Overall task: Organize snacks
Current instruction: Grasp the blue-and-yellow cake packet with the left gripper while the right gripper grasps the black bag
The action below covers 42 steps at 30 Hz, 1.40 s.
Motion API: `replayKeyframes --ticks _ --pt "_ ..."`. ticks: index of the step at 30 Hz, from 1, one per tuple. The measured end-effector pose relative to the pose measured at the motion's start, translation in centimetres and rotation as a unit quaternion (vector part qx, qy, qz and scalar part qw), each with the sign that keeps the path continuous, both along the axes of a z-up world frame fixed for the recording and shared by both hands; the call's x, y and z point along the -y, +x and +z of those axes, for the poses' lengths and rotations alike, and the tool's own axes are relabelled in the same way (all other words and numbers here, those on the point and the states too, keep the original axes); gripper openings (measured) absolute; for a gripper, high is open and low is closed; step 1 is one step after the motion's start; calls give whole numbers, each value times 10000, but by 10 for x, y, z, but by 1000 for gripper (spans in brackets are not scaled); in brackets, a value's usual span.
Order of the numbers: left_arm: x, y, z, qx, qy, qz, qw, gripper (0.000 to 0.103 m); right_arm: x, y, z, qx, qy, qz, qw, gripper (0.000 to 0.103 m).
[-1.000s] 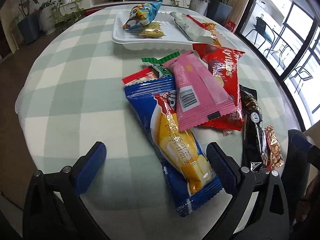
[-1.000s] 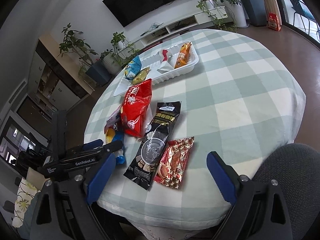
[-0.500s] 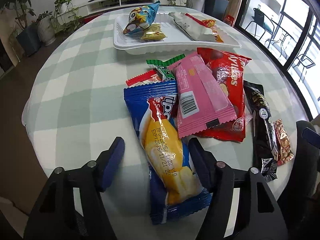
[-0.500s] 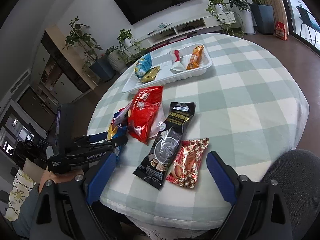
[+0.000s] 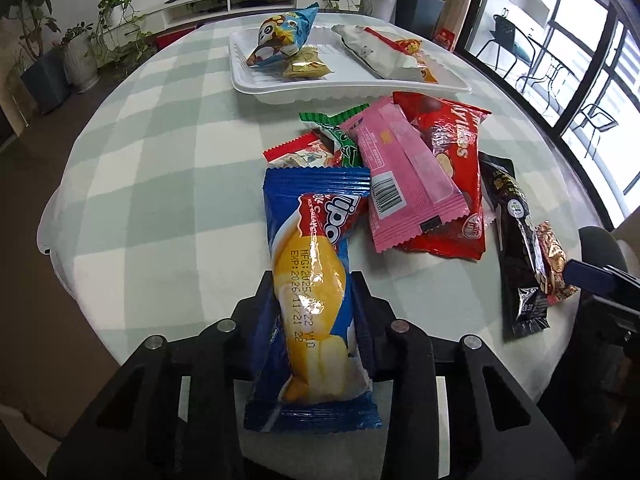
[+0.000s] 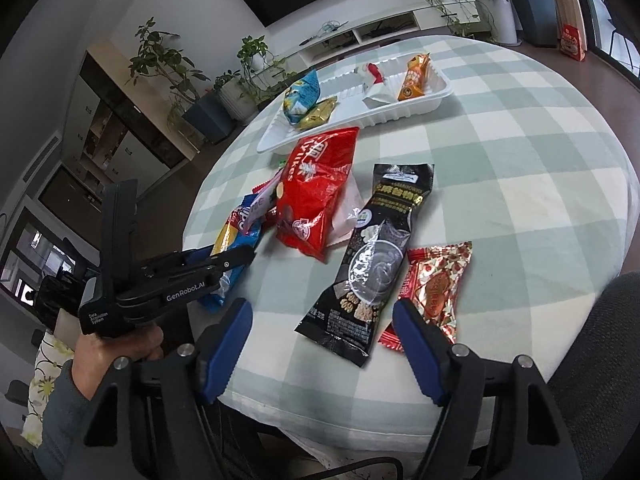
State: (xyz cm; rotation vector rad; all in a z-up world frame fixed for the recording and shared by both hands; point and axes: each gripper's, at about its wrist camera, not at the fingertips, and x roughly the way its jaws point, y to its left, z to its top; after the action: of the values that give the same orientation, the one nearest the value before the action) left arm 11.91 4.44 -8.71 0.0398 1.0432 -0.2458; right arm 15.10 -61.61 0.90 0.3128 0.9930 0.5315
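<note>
Near edge of bench [image 5: 152, 184]: snack pile, white tray [image 5: 344, 88] at far side.
Left claw [image 5: 314, 296]: closing, pads pressed on both sides of blue cake packet [image 5: 312, 280]; packet's near end sits between the fingers, far end reaches into the pile.
Right claw [image 6: 322, 344]: closing, blue pads apart, nothing gripped; black cereal bar [image 6: 376, 256] lies just beyond the gap, red-gold candy [image 6: 436, 284] touching its right side.
Pile: pink wafer pack [image 5: 404, 172] overlaps red chip bag [image 5: 452, 168].
Tray: four small snacks inside.
</note>
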Motion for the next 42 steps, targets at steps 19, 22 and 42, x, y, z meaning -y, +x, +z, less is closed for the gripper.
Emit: replayKeyframes --ticks 19,22,42 --pt "-7 -31 2 55 -327 -120 9994 33 -17 50 -23 -313 -940 -237 9948 62" --pt "-8 -30 2 54 -348 -128 9993 33 -27 51 -25 -152 -1286 -107 9915 56" --pt "-7 -31 2 133 -367 -152 9991 30 -20 37 -23 -54 -1293 -34 9916 24"
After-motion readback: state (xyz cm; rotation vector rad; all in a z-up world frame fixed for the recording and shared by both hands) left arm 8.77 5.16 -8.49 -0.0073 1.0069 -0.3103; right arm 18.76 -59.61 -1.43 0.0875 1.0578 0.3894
